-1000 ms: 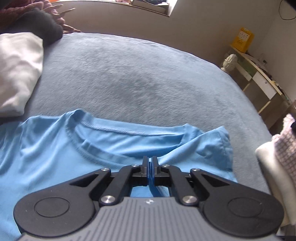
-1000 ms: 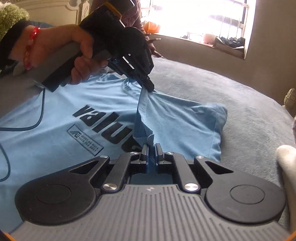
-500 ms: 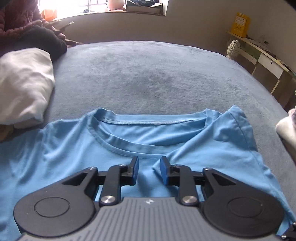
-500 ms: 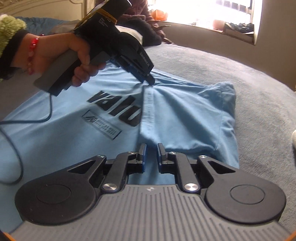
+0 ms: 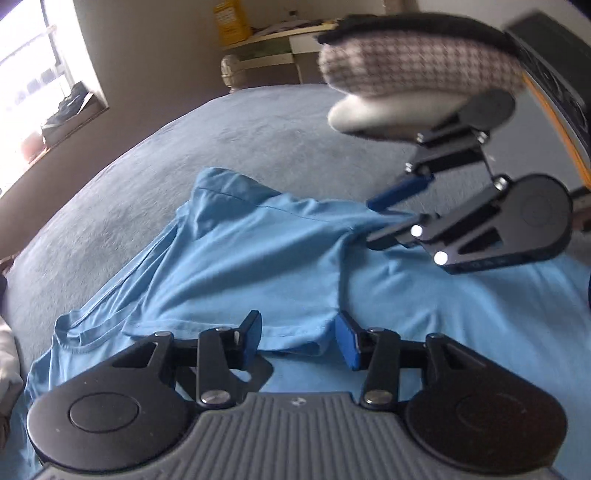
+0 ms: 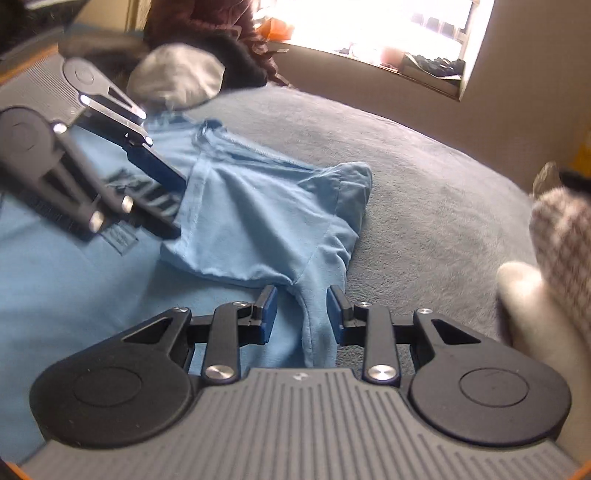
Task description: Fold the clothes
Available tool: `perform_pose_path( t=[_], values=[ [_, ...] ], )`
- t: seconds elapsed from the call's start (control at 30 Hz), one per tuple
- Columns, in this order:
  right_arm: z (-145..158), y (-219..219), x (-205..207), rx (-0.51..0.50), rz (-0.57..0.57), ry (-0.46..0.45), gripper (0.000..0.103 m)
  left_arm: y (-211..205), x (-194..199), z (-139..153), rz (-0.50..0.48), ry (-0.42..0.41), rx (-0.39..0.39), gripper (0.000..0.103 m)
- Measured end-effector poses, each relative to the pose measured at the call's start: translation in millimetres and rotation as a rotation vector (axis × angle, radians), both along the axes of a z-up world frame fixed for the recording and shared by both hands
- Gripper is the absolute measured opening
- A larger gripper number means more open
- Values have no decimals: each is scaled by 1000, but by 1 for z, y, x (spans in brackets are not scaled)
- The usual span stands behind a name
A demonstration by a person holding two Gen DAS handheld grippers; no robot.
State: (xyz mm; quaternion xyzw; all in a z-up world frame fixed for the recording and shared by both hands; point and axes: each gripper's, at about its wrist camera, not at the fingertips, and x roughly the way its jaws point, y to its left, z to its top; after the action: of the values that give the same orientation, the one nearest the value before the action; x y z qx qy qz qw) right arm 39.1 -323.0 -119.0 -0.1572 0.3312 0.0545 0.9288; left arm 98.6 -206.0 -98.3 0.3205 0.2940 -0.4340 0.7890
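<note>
A light blue T-shirt (image 5: 240, 254) with a dark print lies on the grey-blue bed, one sleeve side folded over its front (image 6: 258, 221). My left gripper (image 5: 299, 341) hovers low over the folded flap's edge. Its jaws are opening, and the hem lies loose between the pads without being pinched. In the right wrist view the left gripper (image 6: 173, 203) reaches in from the left beside the flap. My right gripper (image 6: 301, 314) is also opening, with a ridge of shirt fabric lying slack between its fingers. From the left wrist view the right gripper (image 5: 391, 214) sits at the flap's far corner.
The grey-blue blanket (image 6: 424, 192) stretches bare to the right of the shirt. A checked sleeve (image 5: 417, 62) holds the right gripper. A pale pillow (image 6: 177, 77) and dark clothes (image 6: 236, 55) lie at the bed's far side. A desk with a yellow box (image 5: 229, 22) stands beyond.
Both grippers, shut on the shirt's fold a second ago, have opened and let it go. The flap now rests on the shirt. The left gripper rolled and swung sideways.
</note>
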Motion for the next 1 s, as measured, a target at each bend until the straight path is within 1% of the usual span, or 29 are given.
perform_pose_path(
  t=[0.03, 0.07, 0.1, 0.13, 0.17, 0.2, 0.23, 0.3, 0.4, 0.53, 0.63, 0.7, 0.83, 1.0],
  values=[
    [-4, 2, 2, -31, 3, 7, 27, -4, -3, -6, 3, 1, 18, 39],
    [-7, 3, 4, -49, 1, 15, 24, -7, -5, -11, 8, 2, 29, 36],
    [-9, 4, 6, -67, -2, 22, 13, -7, -6, -14, 19, 4, 18, 33],
    [-11, 3, 7, -75, -18, 22, 8, -7, -6, -16, 26, 2, 10, 28],
    [-10, 0, 7, -74, -45, 15, 5, -7, -6, -16, 28, -8, 6, 24],
    [-9, -4, 7, -64, -72, 7, 4, -7, -6, -16, 29, -18, 3, 12],
    [-8, -8, 5, -50, -98, 2, 4, -7, -7, -16, 28, -29, -1, 6],
    [-9, -16, 3, -30, -150, -2, 3, -7, -9, -13, 16, -64, -13, 5],
    [-11, -22, 1, -31, -202, -7, 2, -11, -17, -6, -10, -124, -31, 5],
    [-14, -30, 3, -39, -254, -2, 2, -19, -27, -5, -63, -124, -4, 4],
    [-19, -33, 3, -25, -268, 8, 2, -19, -33, -8, -86, -101, 20, 4],
    [-19, -31, 3, -35, -264, 4, 2, -15, -37, -7, -90, -77, 21, 4],
    [-21, -27, 4, -55, -253, 3, 3, -10, -30, -2, -32, 34, -12, 4],
    [-21, -27, 4, -56, -256, 4, 3, -10, -25, -6, 2, 97, -6, 5]
  ],
)
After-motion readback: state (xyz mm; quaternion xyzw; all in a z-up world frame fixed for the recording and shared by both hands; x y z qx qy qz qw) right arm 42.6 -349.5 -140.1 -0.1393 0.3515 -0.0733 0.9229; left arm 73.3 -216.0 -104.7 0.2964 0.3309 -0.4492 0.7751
